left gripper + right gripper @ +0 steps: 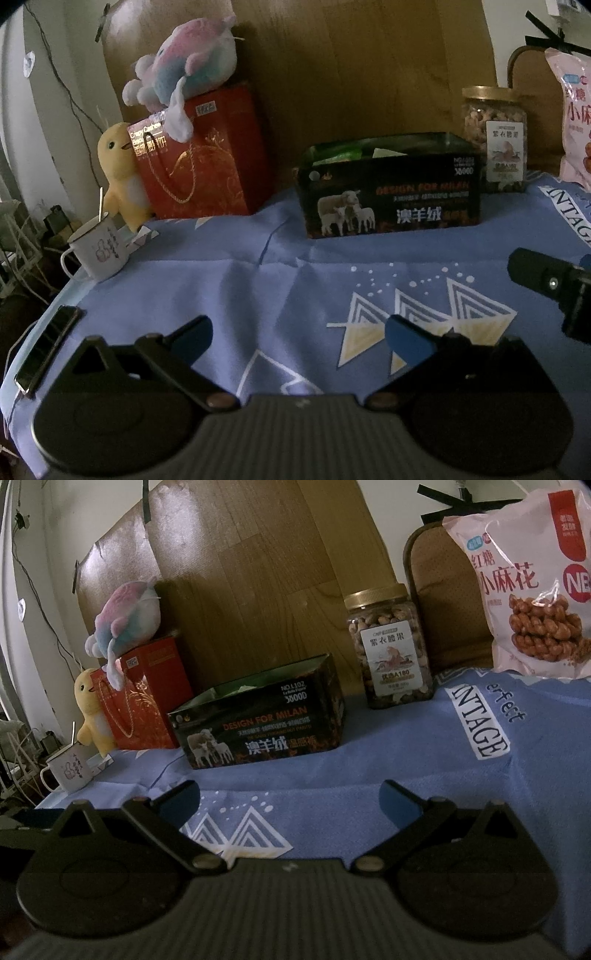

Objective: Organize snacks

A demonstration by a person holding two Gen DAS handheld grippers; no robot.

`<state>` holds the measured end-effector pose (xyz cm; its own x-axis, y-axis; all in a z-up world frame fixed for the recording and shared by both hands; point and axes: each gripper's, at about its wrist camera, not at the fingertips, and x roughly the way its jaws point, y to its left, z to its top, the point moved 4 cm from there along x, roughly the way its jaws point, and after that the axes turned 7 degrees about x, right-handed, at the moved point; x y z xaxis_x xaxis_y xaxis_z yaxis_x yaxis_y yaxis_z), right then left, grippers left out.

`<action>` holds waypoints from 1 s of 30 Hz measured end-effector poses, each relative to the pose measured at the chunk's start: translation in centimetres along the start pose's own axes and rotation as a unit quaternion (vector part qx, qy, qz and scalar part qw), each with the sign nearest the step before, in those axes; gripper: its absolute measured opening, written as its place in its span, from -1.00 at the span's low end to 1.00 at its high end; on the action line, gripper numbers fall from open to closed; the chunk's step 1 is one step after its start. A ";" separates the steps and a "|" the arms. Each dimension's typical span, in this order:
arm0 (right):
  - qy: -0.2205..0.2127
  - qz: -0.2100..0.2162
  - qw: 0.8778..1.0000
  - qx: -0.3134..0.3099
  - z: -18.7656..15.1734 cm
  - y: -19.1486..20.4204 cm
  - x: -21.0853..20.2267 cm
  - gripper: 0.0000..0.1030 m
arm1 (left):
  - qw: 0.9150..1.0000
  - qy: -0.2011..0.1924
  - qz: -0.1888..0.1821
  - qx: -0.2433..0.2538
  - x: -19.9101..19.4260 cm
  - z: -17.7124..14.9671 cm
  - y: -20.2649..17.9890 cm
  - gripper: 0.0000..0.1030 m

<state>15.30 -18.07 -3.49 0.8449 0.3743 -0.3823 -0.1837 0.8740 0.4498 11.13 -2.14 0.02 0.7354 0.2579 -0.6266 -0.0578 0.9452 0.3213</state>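
Left gripper: fingers spread wide, holding nothing, low over the blue cloth that covers the bench.
Right gripper: fingers likewise wide and empty; its tip shows at the right edge of the left wrist view.
Box: dark, open-topped, printed with sheep, standing mid-bench; green packets show inside.
Jar: clear, gold lid, full of nuts, upright just right of the box and a little behind it.
Bag: pink snack bag with twisted pastries pictured, propped at the far right, apart from the jar.
Gift bag: red, rope handle, at the back left; a pink-and-blue plush lies on top, a yellow plush leans beside it.
Mug: white enamel, with a spoon inside, at the left edge.
Phone: dark, lying at the near left edge.
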 end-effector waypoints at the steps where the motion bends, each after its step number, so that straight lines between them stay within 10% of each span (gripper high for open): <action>1: 0.000 0.000 1.000 0.000 0.0 0.0 0.0 1.00 | 1.000 0.001 -0.001 -0.001 0.0 0.0 0.0 1.00; 30: 0.000 0.000 1.000 0.000 0.0 0.0 0.0 1.00 | 1.000 0.018 -0.006 0.002 0.7 -0.4 -0.3 1.00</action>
<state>15.30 -18.06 -3.49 0.8447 0.3746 -0.3822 -0.1837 0.8737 0.4504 11.39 -2.16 -0.84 0.7109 0.2542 -0.6557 -0.0460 0.9472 0.3173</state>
